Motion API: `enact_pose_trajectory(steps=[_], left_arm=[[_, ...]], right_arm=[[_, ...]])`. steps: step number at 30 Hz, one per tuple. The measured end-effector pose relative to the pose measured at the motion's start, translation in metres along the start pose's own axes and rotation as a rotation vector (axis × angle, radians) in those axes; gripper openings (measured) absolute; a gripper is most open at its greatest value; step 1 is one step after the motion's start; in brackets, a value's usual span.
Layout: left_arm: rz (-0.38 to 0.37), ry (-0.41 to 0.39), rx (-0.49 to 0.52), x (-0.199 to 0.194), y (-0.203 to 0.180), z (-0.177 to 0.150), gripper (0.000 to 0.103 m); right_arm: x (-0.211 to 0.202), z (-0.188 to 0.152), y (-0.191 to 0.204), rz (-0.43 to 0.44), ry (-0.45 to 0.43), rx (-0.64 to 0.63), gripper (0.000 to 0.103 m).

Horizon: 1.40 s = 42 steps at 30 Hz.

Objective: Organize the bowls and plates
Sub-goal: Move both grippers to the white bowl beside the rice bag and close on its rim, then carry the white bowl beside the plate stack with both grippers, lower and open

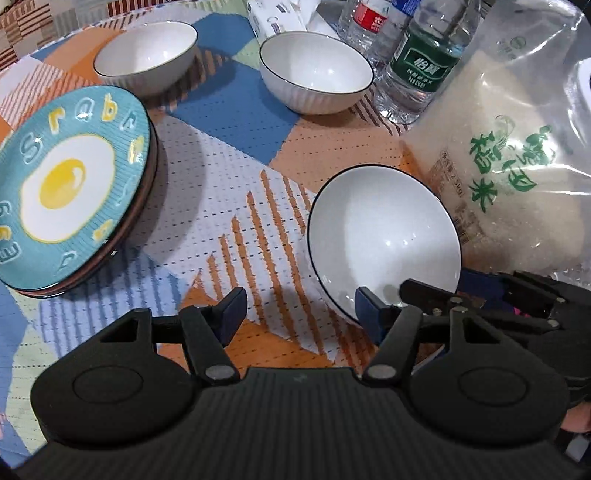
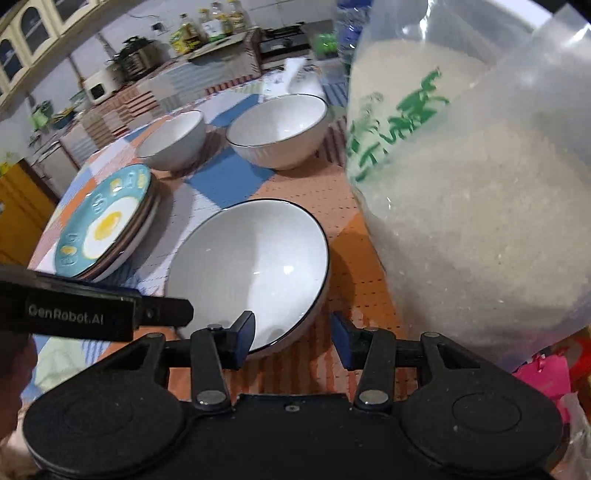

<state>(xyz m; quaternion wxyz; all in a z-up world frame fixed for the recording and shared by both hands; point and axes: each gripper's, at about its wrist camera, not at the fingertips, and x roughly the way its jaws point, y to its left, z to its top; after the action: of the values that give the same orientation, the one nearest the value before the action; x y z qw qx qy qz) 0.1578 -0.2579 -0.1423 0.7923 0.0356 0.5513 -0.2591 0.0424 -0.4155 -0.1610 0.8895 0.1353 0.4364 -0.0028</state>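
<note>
A white bowl with a dark rim stands tilted on the patterned tablecloth, close in front of both grippers. My right gripper is open, its left finger inside the bowl's near rim and its right finger outside it. My left gripper is open and empty, just left of that bowl. Two more white bowls stand at the back. A stack of plates topped by a teal fried-egg plate lies at the left.
A large clear bag of rice lies right beside the tilted bowl. Water bottles and a white box stand at the table's back. Kitchen counters lie beyond.
</note>
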Motion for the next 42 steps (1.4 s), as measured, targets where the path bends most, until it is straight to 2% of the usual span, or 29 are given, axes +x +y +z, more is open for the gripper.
enact_pose_trajectory(steps=[3, 5, 7, 9, 14, 22, 28, 36, 42], left_arm=[[0.0, -0.005, 0.0, 0.004, -0.001, 0.001, 0.049], [-0.04, 0.002, -0.014, 0.007, -0.001, 0.002, 0.03], [-0.076, 0.028, -0.029, 0.01, -0.001, 0.003, 0.018], [-0.042, 0.029, -0.004, 0.011, -0.006, 0.001, 0.017], [-0.022, 0.04, -0.025, 0.004, -0.003, -0.011, 0.017], [0.031, 0.002, -0.054, -0.037, 0.014, -0.018, 0.017], [0.067, -0.002, -0.078, -0.054, 0.033, -0.016, 0.017], [0.031, 0.05, -0.148, -0.033, 0.059, 0.003, 0.018], [0.056, 0.059, -0.15, -0.017, 0.064, 0.01, 0.017]], right_arm=[[0.01, 0.002, 0.003, -0.019, 0.013, 0.002, 0.05], [0.016, 0.003, 0.004, -0.034, 0.019, 0.0, 0.048], [0.02, 0.005, 0.004, -0.033, 0.024, 0.013, 0.032], [0.02, 0.007, 0.007, -0.071, 0.024, 0.031, 0.025], [0.015, 0.01, 0.019, -0.101, 0.002, -0.013, 0.021], [-0.001, 0.016, 0.043, -0.038, 0.009, -0.082, 0.02], [0.002, 0.025, 0.061, 0.04, 0.03, -0.093, 0.02], [0.025, 0.042, 0.07, 0.087, 0.068, -0.113, 0.019], [0.049, 0.049, 0.071, 0.104, 0.093, -0.123, 0.018]])
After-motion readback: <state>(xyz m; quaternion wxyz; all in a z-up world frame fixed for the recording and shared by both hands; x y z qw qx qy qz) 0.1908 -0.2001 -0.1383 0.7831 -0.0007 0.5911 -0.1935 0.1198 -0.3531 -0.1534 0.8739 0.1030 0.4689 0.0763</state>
